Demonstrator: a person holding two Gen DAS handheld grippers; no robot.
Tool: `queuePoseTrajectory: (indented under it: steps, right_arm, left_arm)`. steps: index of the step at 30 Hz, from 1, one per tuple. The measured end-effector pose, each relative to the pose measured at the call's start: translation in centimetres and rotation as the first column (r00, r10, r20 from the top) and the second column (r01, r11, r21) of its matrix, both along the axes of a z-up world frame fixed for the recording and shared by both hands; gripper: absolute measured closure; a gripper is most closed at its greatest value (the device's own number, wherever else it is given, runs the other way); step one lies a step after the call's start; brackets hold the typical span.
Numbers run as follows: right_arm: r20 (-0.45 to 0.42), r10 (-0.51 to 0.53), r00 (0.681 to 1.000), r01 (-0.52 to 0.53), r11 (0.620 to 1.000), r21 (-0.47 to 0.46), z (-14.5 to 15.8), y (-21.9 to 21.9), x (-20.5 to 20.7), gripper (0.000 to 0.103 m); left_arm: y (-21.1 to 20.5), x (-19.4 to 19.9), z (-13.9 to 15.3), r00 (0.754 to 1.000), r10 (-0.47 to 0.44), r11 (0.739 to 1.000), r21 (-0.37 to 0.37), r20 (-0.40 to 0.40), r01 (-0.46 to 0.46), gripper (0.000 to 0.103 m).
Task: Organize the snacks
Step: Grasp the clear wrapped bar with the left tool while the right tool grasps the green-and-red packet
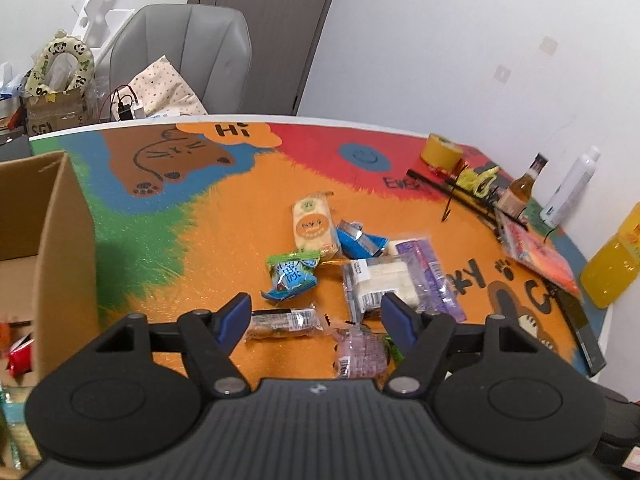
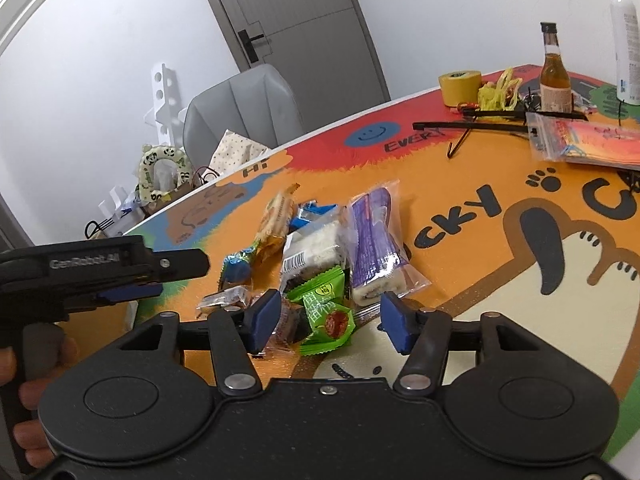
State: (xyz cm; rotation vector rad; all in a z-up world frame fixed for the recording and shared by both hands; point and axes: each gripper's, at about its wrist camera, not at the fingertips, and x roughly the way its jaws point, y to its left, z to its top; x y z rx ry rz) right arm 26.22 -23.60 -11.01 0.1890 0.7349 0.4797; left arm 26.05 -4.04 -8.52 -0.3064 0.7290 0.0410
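A heap of wrapped snacks lies on the colourful table mat (image 1: 240, 220). In the left wrist view my left gripper (image 1: 316, 314) hangs open just above the near edge of the heap. A clear-wrapped dark cake (image 1: 284, 322) and a purplish packet (image 1: 360, 350) lie below its jaws, untouched. Farther off are an orange cracker pack (image 1: 314, 226), a green-blue packet (image 1: 292, 276) and a white cake pack (image 1: 380, 280). In the right wrist view my right gripper (image 2: 330, 320) is open around a green packet (image 2: 326, 312), with its pads apart from it. A purple roll (image 2: 374, 240) lies just beyond.
An open cardboard box (image 1: 60, 240) with a few packets inside stands at the left. A tape roll (image 1: 440, 152), a brown bottle (image 1: 524, 184), a white spray bottle (image 1: 572, 188), an orange juice bottle (image 1: 616, 264) and a bagged red booklet (image 1: 540, 256) crowd the right edge. A hand (image 2: 24, 360) holds the left gripper (image 2: 168, 276).
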Motion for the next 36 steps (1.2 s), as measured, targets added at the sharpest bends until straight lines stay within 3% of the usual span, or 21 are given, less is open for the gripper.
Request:
queuePoseTrajectory:
  steps: [14, 18, 20, 21, 23, 27, 36]
  right_arm:
    - [-0.002, 0.029, 1.000, -0.029, 0.998, -0.052, -2.1, 2.2, 1.9, 0.047]
    - [0.014, 0.034, 0.999, -0.032, 0.994, -0.103, -2.4, 2.9, 1.9, 0.055]
    - [0.006, 0.043, 0.999, -0.042, 0.991, -0.128, -2.6, 3.1, 1.7, 0.063]
    - [-0.012, 0.052, 0.999, -0.053, 0.990, -0.129, -2.8, 3.2, 1.7, 0.070]
    - [0.002, 0.058, 0.998, -0.057, 0.988, -0.142, -2.8, 3.2, 1.3, 0.074]
    - [0.018, 0.082, 0.996, -0.078, 0.985, -0.157, -2.2, 3.4, 0.9, 0.076]
    - [0.034, 0.053, 0.998, -0.051, 0.996, -0.078, -0.3, 1.9, 0.0, 0.076]
  left_arm:
    - [0.3, 2.6, -4.2, 0.995, 0.071, 0.997, 0.012, -0.067, -0.071, 0.032]
    - [0.1, 3.1, -5.0, 0.995, 0.081, 0.996, 0.038, -0.064, -0.078, 0.032]
    - [-0.3, 2.9, -5.1, 0.996, 0.077, 0.996, 0.057, -0.055, -0.074, 0.032]
    - [-0.3, 2.9, -5.1, 0.996, 0.072, 0.995, 0.066, -0.053, -0.068, 0.035]
    - [-0.2, 2.7, -5.1, 0.996, 0.074, 0.995, 0.078, -0.053, -0.070, 0.041]
    - [0.2, 2.3, -5.0, 0.996, 0.071, 0.996, 0.065, -0.054, -0.067, 0.052]
    - [0.2, 0.6, -3.2, 0.999, 0.033, 0.999, 0.042, -0.030, -0.032, 0.053]
